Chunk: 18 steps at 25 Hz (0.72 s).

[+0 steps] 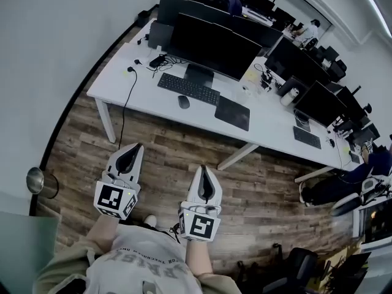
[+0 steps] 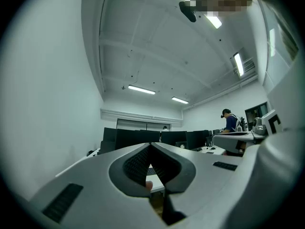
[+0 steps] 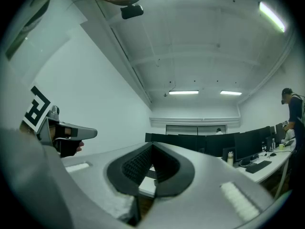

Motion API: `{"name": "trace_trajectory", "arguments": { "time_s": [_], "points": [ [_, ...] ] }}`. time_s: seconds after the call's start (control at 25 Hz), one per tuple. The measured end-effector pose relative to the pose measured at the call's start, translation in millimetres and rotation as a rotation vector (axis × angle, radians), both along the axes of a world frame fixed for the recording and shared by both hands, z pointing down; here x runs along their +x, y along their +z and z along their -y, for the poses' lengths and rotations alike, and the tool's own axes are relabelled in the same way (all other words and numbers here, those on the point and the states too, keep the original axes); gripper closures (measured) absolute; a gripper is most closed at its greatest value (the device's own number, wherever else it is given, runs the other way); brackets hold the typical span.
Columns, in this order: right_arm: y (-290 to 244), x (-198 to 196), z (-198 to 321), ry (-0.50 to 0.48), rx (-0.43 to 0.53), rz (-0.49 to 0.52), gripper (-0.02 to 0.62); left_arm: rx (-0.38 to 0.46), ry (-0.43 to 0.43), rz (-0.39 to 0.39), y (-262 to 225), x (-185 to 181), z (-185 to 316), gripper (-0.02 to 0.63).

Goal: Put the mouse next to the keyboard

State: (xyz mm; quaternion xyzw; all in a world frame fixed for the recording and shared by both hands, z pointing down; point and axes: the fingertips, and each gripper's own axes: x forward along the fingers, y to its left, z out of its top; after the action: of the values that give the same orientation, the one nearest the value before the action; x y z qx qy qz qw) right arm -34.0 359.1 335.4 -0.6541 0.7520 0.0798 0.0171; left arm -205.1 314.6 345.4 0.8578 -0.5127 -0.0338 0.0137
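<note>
step: pre-approach. we stand well back from the tabletop (image 1: 119, 81), over the wooden floor (image 1: 171, 149), and nothing is picked up yet.
left hand-held gripper (image 1: 135, 147): jaws together tip to tip, nothing between them, pointing about level.
right hand-held gripper (image 1: 203, 169): jaws together as well, empty.
mouse (image 1: 184, 101): on the tabletop, just beside the near edge of the keyboard (image 1: 188, 89), toward its right half and well apart from both grippers.
neighbours: dark monitor (image 1: 211, 45) behind the keyboard, black pad (image 1: 233, 113) to the keyboard's right.
next move (our judgement): we walk up to the tabletop and open one pair of jaws. we lower them over the mouse and close on its two sides. the right hand-held gripper looks the handier one. a likely spot to set it down is the bare patch between the keyboard's right end and the pad.
head view only: gives the whole layout, with mouse, keyboard and pad and both grippers seen from above.
gripper views only: show the ribbed pads meeting, the monitors edge-on, ceiling lights, and a person (image 2: 230, 120) standing far off to the right. we cannot make out the mouse there.
right gripper view only: shows the left hand-held gripper alongside, at that view's left edge.
</note>
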Motion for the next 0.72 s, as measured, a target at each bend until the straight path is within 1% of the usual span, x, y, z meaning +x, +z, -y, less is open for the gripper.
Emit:
{"name": "trace_trajectory", "arguments": {
  "time_s": [0.2, 0.28, 0.36, 0.4, 0.44, 0.48, 0.52, 0.56, 0.6, 0.72],
  "points": [
    [0.3, 2.9, 2.5, -0.01, 0.0, 0.026, 0.597, 0.0, -0.004, 0.017, -1.5, 3.3, -1.3, 0.595],
    [-2.6, 6.5, 2.1, -0.015, 0.019, 0.076, 0.595, -0.008, -0.011, 0.015, -1.0, 0.9, 0.1, 0.595],
    [-4.0, 9.1, 4.4, -0.043, 0.03, 0.144, 0.595, -0.023, -0.019, 0.011, -0.4, -2.7, 4.3, 0.595],
    [-2.8, 9.3, 6.5, -0.064, 0.024, 0.171, 0.582, -0.033, -0.021, 0.014, 0.6, -4.0, 7.1, 0.595],
    [-0.8, 9.2, 8.7, -0.085, 0.014, 0.19, 0.508, -0.041, -0.019, 0.019, 1.9, -4.7, 10.1, 0.591],
    [1.2, 9.6, 10.6, -0.1, 0.005, 0.203, 0.425, -0.047, -0.015, 0.024, 2.9, -5.2, 13.0, 0.529],
    [2.6, 10.6, 12.4, -0.105, -0.001, 0.209, 0.321, -0.05, -0.009, 0.026, 3.1, -5.7, 15.9, 0.421],
    [3.4, 12.3, 14.4, -0.102, -0.004, 0.209, 0.295, -0.052, -0.002, 0.025, 2.7, -6.3, 18.7, 0.375],
    [4.1, 14.4, 16.4, -0.094, -0.005, 0.207, 0.295, -0.055, 0.004, 0.023, 2.2, -6.7, 21.2, 0.348],
    [7.5, 20.7, 24.4, -0.075, -0.011, 0.209, 0.293, -0.068, 0.01, 0.033, 5.0, -5.0, 29.4, 0.325]
  ]
}}
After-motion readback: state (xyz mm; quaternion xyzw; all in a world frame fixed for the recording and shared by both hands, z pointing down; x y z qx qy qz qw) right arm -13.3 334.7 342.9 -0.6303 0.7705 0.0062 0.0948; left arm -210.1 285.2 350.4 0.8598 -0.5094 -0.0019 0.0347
